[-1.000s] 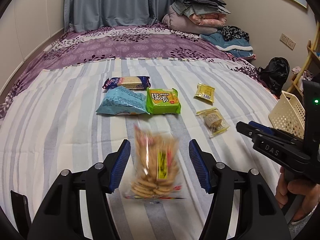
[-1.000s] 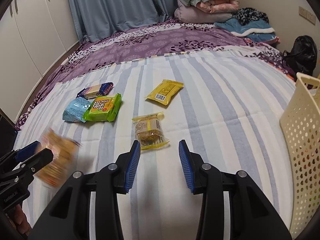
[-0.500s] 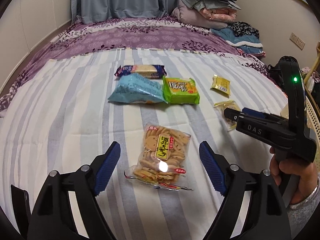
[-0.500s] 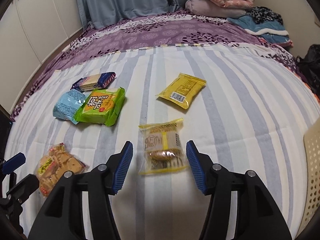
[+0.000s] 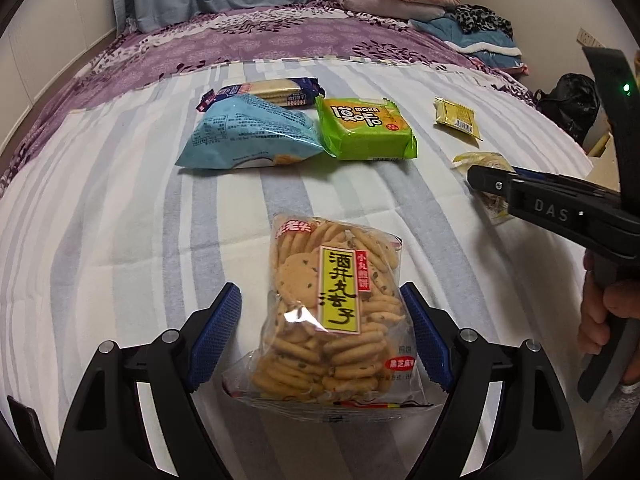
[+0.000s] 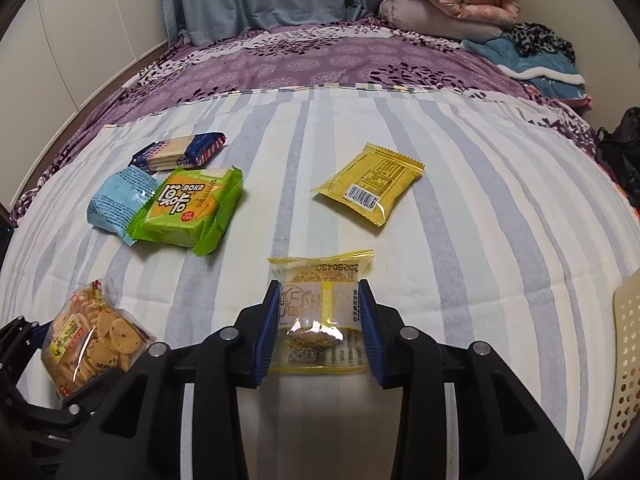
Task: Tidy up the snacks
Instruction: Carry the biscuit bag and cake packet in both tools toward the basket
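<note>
A clear bag of small round crackers [image 5: 332, 312] with a yellow label lies flat on the striped bedsheet [image 5: 120, 240]. My left gripper [image 5: 320, 300] stands open around it, its blue pads beside the bag's two long sides and a gap showing on the left. My right gripper [image 6: 320, 312] is shut on a small yellow-edged pastry packet [image 6: 320, 280] resting on the sheet. In the left wrist view the right gripper [image 5: 492, 180] reaches in from the right, over that packet [image 5: 480, 158].
A light blue bag [image 5: 248, 136], a green pack [image 5: 364, 128] and a navy cracker sleeve [image 5: 264, 90] lie together farther back, a yellow packet [image 6: 368, 188] to their right. A cream perforated basket [image 6: 628, 352] stands at the right edge. Folded blankets [image 6: 452, 4] are piled at the back.
The cracker bag dropped from my left gripper onto the sheet; its jaws widened and sank around the bag. My right gripper moved up to the pastry packet and closed on it.
</note>
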`<action>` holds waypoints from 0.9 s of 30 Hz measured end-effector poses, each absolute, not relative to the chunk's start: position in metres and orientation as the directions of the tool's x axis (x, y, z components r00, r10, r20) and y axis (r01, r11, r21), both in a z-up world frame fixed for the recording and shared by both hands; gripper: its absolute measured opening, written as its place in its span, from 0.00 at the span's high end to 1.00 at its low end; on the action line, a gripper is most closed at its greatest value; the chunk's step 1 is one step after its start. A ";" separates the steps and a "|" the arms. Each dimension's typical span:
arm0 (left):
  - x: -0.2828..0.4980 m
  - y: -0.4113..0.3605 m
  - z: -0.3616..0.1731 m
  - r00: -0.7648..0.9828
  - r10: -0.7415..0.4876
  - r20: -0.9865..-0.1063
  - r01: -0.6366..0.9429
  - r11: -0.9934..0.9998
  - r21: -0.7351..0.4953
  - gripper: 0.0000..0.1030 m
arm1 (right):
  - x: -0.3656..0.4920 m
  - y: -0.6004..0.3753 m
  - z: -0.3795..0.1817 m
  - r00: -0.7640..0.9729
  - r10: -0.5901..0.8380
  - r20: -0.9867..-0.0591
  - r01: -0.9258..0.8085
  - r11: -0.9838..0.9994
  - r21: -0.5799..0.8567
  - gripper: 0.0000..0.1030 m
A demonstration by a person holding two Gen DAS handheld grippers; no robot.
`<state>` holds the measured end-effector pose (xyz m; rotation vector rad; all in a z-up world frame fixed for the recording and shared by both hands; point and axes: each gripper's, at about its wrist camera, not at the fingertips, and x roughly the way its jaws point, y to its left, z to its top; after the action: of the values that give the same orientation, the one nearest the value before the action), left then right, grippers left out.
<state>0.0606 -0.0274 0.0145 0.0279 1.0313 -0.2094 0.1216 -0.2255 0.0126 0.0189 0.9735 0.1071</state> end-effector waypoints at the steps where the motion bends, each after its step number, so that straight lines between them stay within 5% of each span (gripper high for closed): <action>1: 0.060 -0.029 0.015 0.500 -0.153 -0.853 0.190 0.980 -0.065 0.24 | 0.118 -0.226 0.014 0.560 0.105 -0.822 -0.082 0.994 0.070 0.64; 9: 0.053 -0.028 0.024 0.512 -0.174 -0.841 0.189 0.978 -0.088 0.39 | 0.096 -0.237 0.032 0.592 0.136 -0.795 -0.075 0.991 0.114 0.64; 27: 0.025 -0.056 0.088 0.593 -0.211 -0.777 0.256 0.965 -0.066 0.40 | 0.041 -0.281 0.096 0.708 0.145 -0.691 -0.028 0.984 0.177 0.64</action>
<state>0.0245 -0.0557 0.0879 0.0541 0.8957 -0.2710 0.0407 -0.2808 0.0958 0.1581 0.7788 0.0967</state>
